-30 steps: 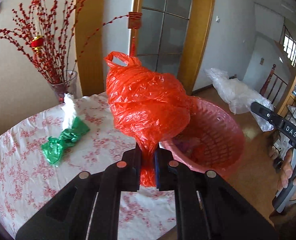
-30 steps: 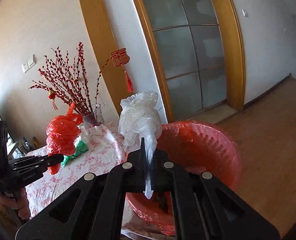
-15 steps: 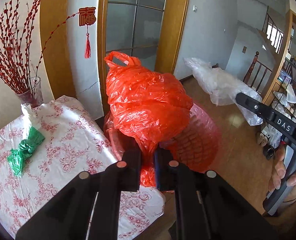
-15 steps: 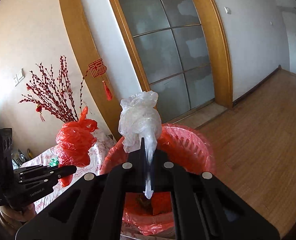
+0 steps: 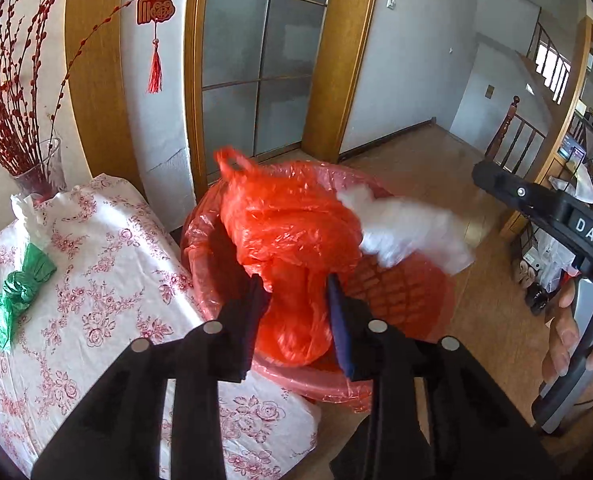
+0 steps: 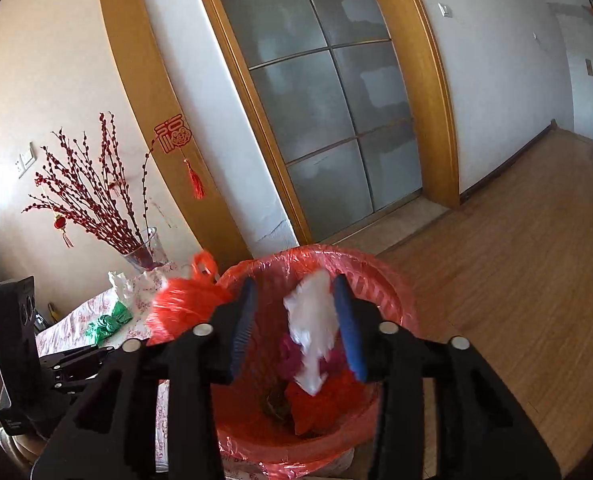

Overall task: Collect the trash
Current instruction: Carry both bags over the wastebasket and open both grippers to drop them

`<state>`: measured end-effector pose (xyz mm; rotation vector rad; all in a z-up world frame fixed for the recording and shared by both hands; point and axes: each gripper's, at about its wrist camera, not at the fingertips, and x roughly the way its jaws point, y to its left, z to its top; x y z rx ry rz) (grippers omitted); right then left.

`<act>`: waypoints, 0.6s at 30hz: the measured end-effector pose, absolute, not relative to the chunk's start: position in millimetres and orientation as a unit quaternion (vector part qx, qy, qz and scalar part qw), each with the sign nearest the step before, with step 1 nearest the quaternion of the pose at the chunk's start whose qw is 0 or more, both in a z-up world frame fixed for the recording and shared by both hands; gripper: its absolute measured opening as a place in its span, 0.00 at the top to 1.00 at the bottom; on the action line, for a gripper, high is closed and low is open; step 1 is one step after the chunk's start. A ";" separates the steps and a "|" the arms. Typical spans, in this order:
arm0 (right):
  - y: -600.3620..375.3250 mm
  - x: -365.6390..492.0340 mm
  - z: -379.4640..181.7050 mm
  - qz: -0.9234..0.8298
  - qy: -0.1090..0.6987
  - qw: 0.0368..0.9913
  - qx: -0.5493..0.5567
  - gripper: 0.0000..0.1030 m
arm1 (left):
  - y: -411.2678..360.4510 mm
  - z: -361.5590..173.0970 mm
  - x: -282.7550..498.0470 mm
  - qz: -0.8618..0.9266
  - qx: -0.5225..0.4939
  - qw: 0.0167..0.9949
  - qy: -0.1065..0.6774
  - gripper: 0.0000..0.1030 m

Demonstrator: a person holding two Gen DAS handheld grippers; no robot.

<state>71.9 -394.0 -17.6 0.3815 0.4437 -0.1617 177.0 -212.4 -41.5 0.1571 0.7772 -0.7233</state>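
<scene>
Both tools hang over the mouth of the red-lined trash basket (image 6: 392, 292), which stands on the floor just beside the right end of the surface (image 5: 96, 280), and both loads are on their way into it. The left tool (image 5: 296, 292) is opening its jaws: the crumpled red bag (image 5: 292, 236) sits between the two pads, but they stand apart from it and no longer pinch it. Its bulk leans away from the tool, over the basket's near-left rim, its handle loop pointing up and far. The right tool (image 6: 296, 312) is opening too; the clear white bag (image 6: 310, 320) is between its blue pads, a blurred streak running up and down, its lower tip already inside the basket above the rubbish lying there.

What the coming move turns on, as I judge it, is the trash left on the surface. The green bag (image 5: 16, 296) lies on the flowered cloth well to the left of the basket, with its long axis running from near-left to far-right, and a crumpled white tissue (image 5: 28, 216) sits just beyond its far end, close to the vase of red branches (image 5: 36, 172). Both are on the left tool's side; the right tool is farther away, over the basket. The left hand is therefore the nearer one for that pickup.
</scene>
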 end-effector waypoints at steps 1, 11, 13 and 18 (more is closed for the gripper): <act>-393.9 71.9 -19.3 -0.081 0.221 0.954 0.186 0.55 | -210.1 -44.5 178.1 -0.341 0.075 0.859 0.374 0.62; -381.9 72.0 -13.8 -0.087 0.225 0.958 0.153 0.55 | -157.5 -44.4 181.0 -0.273 0.073 0.891 0.354 0.51; -375.0 74.9 -12.4 -0.078 0.226 0.960 0.147 0.55 | -143.4 -42.7 182.8 -0.256 0.070 0.898 0.350 0.50; -348.7 90.6 -12.4 -0.046 0.238 0.961 0.132 0.55 | -93.9 -39.5 195.3 -0.207 0.049 0.913 0.349 0.49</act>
